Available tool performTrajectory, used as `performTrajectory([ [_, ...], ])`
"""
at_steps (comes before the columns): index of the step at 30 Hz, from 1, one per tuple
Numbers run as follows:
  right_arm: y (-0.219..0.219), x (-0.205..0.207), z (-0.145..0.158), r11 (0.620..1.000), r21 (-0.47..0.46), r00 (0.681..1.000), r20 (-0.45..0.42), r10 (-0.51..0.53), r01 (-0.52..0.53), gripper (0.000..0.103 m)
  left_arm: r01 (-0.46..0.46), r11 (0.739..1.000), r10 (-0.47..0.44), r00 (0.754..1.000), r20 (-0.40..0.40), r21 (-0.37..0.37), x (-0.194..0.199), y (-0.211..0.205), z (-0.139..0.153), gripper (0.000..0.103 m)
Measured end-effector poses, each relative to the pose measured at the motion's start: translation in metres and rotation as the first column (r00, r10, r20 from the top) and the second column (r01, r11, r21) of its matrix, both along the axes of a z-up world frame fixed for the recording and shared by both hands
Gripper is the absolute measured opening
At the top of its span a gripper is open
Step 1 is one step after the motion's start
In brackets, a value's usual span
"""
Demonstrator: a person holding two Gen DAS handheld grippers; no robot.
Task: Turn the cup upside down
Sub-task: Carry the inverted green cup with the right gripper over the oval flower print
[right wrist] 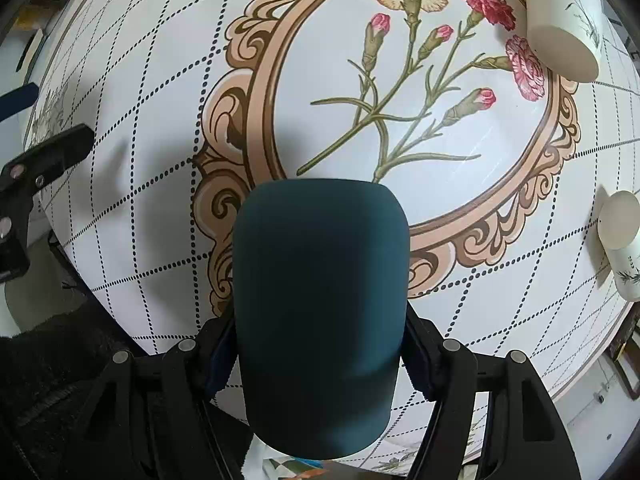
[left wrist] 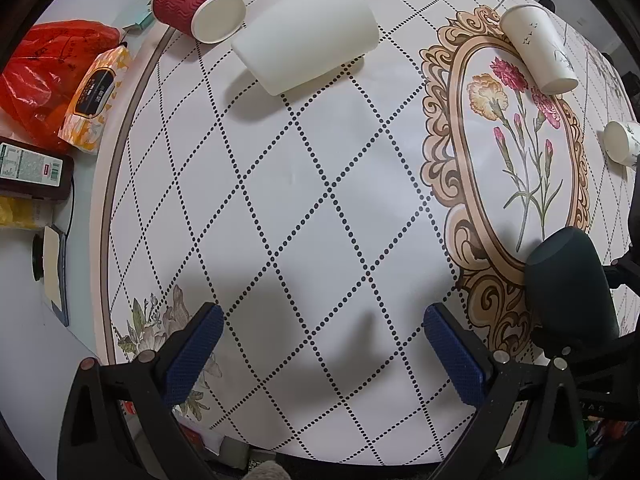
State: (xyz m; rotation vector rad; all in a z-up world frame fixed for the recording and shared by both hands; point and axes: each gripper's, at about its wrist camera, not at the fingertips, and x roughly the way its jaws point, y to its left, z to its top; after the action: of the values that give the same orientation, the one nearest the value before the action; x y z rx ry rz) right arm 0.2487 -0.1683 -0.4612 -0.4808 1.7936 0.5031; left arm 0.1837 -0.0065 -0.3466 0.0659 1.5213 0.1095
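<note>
My right gripper (right wrist: 320, 356) is shut on a dark teal cup (right wrist: 320, 300). The cup fills the middle of the right wrist view, its closed base pointing away from the camera, above the table's flower medallion (right wrist: 400, 92). The same cup shows at the right edge of the left wrist view (left wrist: 568, 288). My left gripper (left wrist: 322, 330) is open and empty above the diamond-patterned tablecloth (left wrist: 300, 200).
A white cup (left wrist: 308, 34) and a red ribbed paper cup (left wrist: 196, 6) lie on their sides at the far side. Two white paper cups (left wrist: 538, 50) (left wrist: 622, 142) lie at the right. A tissue pack (left wrist: 94, 96), a red bag (left wrist: 44, 68) and a bottle (left wrist: 32, 168) sit off the table's left edge.
</note>
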Motion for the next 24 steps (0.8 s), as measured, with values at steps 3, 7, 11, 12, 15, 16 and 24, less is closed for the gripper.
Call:
performTrajectory([
  [3, -0.002, 0.004, -0.004, 1.000, -0.009, 1.000, -0.015, -0.013, 0.012, 0.073, -0.003, 1.000, 0.003, 1.000, 0.001, -0.002, -0.002, 0.001, 0.001, 0.103],
  [7, -0.003, 0.013, 0.003, 0.999, -0.007, 0.999, -0.040, -0.032, 0.031, 0.081, -0.007, 1.000, 0.007, 1.000, 0.003, -0.005, -0.006, 0.001, 0.003, 0.103],
  [11, -0.002, 0.025, 0.011, 0.999, -0.026, 0.998, -0.052, -0.027, 0.026, 0.082, -0.007, 1.000, 0.007, 1.000, 0.004, -0.010, -0.008, 0.003, 0.003, 0.103],
  [12, -0.001, 0.028, 0.010, 0.999, -0.042, 0.998, -0.060, -0.025, 0.023, 0.082, -0.005, 1.000, 0.006, 1.000, 0.004, -0.011, -0.008, 0.002, 0.003, 0.103],
  [15, 0.009, 0.030, 0.000, 0.998, -0.063, 0.995, -0.094, -0.032, 0.026, 0.082, -0.003, 1.000, 0.003, 1.000, -0.002, -0.014, -0.006, 0.001, 0.001, 0.103],
  [16, 0.010, 0.031, -0.002, 0.997, -0.072, 0.994, -0.100, -0.035, 0.027, 0.082, -0.003, 1.000, 0.003, 1.000, -0.004, -0.015, -0.006, 0.000, 0.000, 0.103],
  [24, 0.034, 0.027, -0.023, 0.996, -0.083, 0.994, -0.102, -0.036, 0.028, 0.071, -0.001, 1.000, 0.001, 1.000, -0.017, -0.015, -0.011, 0.000, -0.003, 0.103],
])
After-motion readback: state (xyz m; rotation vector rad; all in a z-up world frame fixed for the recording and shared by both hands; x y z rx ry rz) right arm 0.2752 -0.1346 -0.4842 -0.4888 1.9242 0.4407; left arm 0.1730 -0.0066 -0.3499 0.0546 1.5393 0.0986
